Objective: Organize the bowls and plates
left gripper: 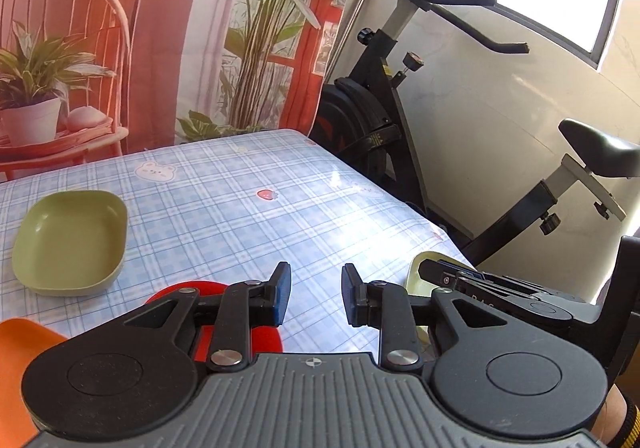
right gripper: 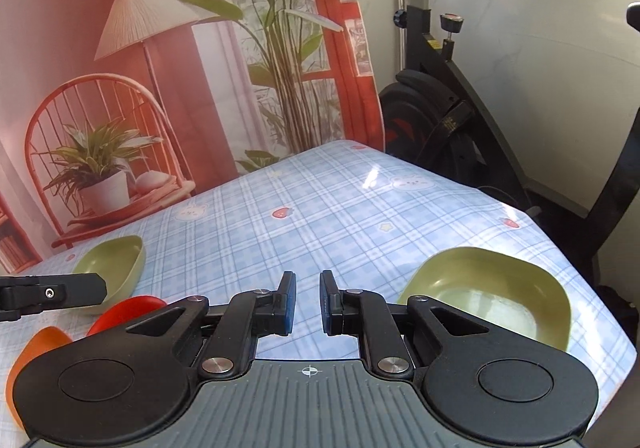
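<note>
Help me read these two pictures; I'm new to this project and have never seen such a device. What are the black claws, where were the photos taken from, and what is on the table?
The claws are hand-held two-finger grippers, one in each of a person's hands; no robot arm is involved. Each picture comes from a fisheye camera on one gripper, looking forward along its fingers.

The left gripper and the right gripper are both open and hold nothing.

On the checked tablecloth lie a small green dish, a larger green dish, a red dish and an orange dish. Behind the table are a printed backdrop and an exercise bike.
</note>
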Motion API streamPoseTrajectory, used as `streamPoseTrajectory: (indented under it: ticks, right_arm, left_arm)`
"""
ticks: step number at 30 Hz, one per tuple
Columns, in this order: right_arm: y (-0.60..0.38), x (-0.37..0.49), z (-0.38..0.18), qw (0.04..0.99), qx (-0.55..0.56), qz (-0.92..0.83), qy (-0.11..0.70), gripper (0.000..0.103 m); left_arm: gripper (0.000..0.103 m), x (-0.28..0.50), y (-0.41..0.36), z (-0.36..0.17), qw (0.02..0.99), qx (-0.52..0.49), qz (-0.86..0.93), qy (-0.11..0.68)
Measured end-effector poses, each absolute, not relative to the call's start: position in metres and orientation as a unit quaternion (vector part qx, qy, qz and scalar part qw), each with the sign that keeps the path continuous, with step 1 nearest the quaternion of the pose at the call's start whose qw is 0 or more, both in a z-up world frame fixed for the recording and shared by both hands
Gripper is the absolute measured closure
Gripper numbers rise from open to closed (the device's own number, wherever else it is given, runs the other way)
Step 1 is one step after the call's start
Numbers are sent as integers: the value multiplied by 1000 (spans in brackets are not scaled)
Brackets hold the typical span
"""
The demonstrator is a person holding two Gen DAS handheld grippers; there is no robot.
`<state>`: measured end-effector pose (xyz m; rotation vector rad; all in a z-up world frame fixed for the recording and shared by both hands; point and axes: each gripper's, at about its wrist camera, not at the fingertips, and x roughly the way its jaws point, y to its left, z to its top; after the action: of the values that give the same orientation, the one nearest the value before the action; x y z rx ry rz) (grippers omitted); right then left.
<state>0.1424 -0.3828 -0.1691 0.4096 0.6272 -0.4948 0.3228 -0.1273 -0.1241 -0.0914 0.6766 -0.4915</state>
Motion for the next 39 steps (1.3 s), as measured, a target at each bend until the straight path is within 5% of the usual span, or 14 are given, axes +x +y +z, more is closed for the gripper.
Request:
streamPoseTrajectory:
  ticks: [13, 31, 35, 39]
  right_arm:
    - [-492, 59, -205, 857, 203, -376, 288, 90]
    - [-508, 54, -246, 845, 244, -362, 309, 88]
    - [-509, 52, -251, 842, 253, -360, 311, 94]
    - [-507, 54, -251, 842, 251, -359, 316, 96]
  left_arm:
    - [61, 332, -240, -189, 878, -2, -306, 369]
    - [62, 352, -258, -228, 857, -11, -299, 420]
    - [82, 352, -259, -229, 854, -10, -308, 418]
    - [84, 349, -256, -227, 854, -14, -314, 414]
